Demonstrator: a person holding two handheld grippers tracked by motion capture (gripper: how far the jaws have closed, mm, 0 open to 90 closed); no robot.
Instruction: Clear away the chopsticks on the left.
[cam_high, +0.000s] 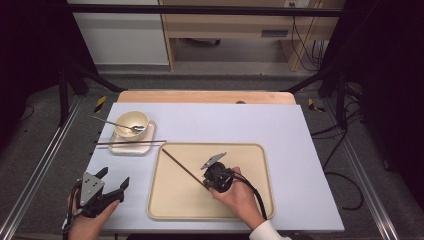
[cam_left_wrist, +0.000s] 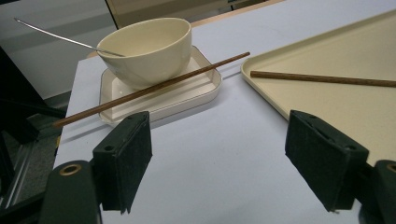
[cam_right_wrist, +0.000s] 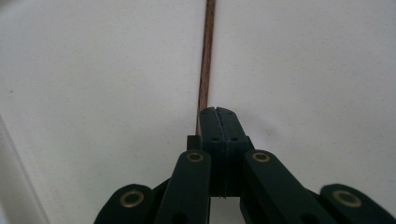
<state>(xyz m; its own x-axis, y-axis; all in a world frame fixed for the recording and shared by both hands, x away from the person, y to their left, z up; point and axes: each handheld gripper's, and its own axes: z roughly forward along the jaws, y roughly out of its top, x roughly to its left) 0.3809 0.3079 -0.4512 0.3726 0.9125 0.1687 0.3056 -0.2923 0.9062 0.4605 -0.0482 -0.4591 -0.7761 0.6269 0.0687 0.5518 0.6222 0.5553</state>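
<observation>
The right gripper has its jaws pressed together on one end of a brown chopstick, which lies slantwise across the beige tray toward the tray's far left corner. The left gripper, jaws wide apart, rests near the desk's near left corner. A second chopstick lies across the small dish under the bowl.
</observation>
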